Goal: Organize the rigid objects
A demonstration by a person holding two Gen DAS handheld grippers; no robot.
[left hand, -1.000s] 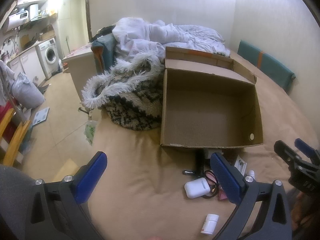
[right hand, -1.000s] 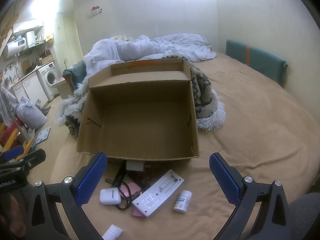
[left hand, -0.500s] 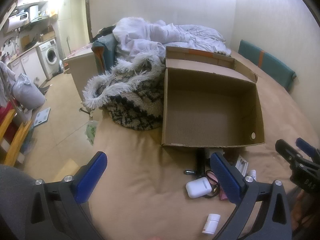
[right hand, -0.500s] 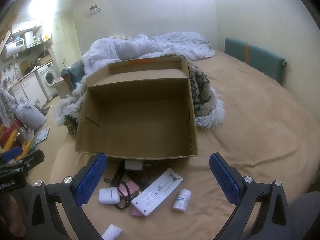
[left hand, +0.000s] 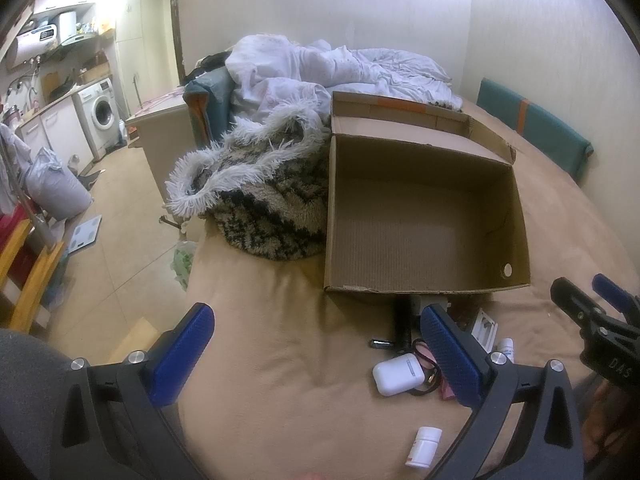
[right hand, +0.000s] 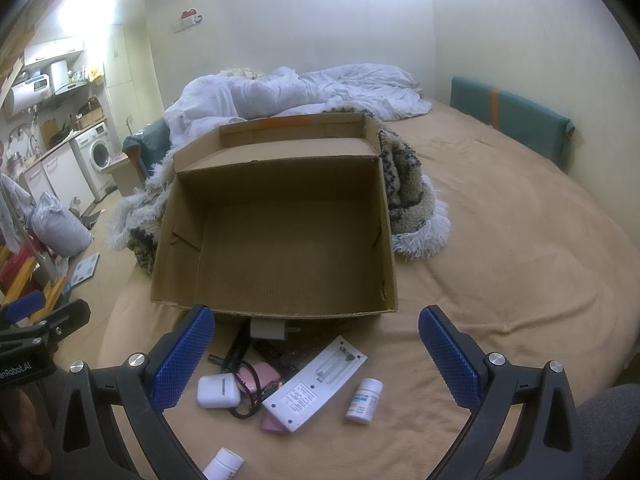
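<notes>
a small one-room home is shown, where sleeping and kitchen areas are shared. a large bed (right hand: 500, 240) covered with a tan sheet is seen, with a crumpled white duvet (right hand: 300, 88) and a shaggy fringed blanket (left hand: 260, 188) piled at its far end. a green cushion (right hand: 508, 116) is placed against the wall. at the left, a washing machine (left hand: 100, 112) is fitted under a counter (left hand: 48, 108), and a white water heater (right hand: 28, 92) is mounted on the wall above. a body scale (left hand: 82, 234) is left on the tiled floor (left hand: 120, 220).
</notes>
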